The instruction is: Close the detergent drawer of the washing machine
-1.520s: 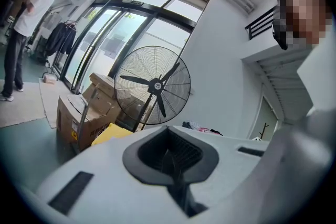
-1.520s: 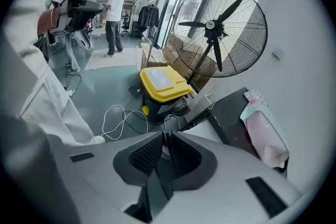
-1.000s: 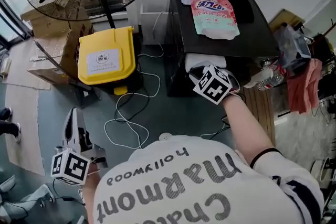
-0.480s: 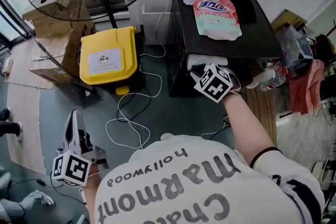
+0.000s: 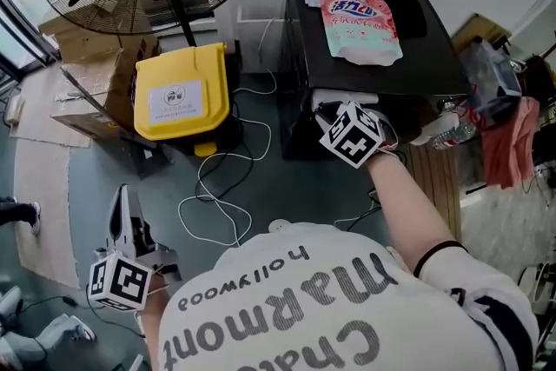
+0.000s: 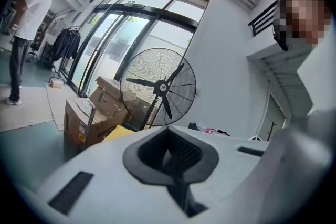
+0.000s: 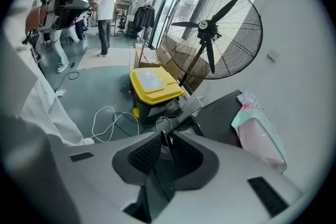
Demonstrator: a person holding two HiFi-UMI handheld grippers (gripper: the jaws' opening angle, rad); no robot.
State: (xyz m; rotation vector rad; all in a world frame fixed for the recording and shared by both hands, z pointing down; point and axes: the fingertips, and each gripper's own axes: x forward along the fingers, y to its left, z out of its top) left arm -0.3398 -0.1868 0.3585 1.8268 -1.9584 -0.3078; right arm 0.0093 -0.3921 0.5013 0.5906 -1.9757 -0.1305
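White plastic drawer (image 5: 341, 97): light, stiff, should slide easily.
My right gripper (image 7: 164, 136) jaws just eased apart, nothing between (left gripper (image 6: 169, 134) clenched, empty); I'd push its front flat.

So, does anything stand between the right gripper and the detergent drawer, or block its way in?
Nothing visible does. The right gripper is at the detergent drawer jutting from the washing machine's front; its jaws have just been opening, a thin edge between them. The detergent pouch lies on top, off the drawer's path.
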